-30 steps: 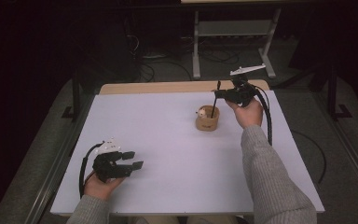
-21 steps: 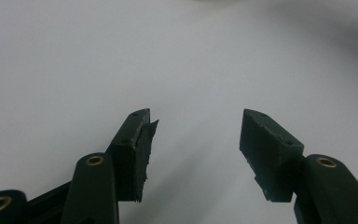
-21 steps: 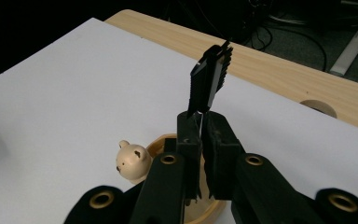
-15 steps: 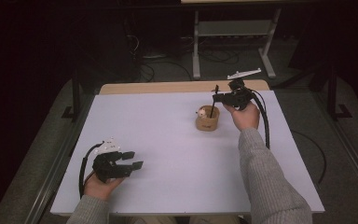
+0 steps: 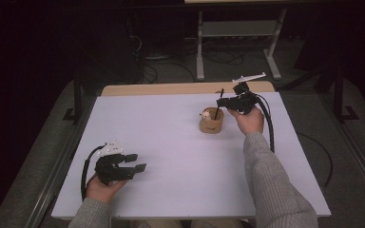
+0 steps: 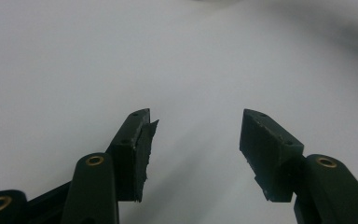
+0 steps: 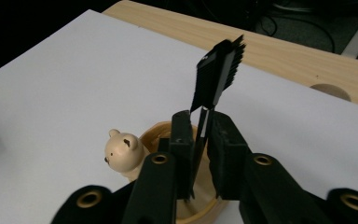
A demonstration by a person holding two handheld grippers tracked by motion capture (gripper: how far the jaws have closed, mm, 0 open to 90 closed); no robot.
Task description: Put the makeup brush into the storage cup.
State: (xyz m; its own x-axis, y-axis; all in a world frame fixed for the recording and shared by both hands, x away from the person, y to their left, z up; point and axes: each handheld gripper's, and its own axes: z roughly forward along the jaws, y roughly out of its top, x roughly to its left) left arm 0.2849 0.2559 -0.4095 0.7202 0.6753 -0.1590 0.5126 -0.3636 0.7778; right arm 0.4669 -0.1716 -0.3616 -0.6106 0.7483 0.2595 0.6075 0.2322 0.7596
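A round wooden cup with a small bear head on its rim stands at the back right of the white table. A black toothbrush stands upright in it, bristles on top. My right gripper reaches in from the right at the handle. In the right gripper view the thin handle of the toothbrush runs between the jaws of the right gripper, above the cup and bear head. The jaws have just been opening, and a slim gap shows beside the handle. My left gripper rests open and empty at the front left.
A bare wooden strip runs along the table's far edge. Behind it on the dark floor are a metal stand and loose cables. A black cable trails from the right gripper along the sleeve.
The right hand has shifted slightly left and down, with the toothbrush still upright in the cup. The left hand has stayed where it was.
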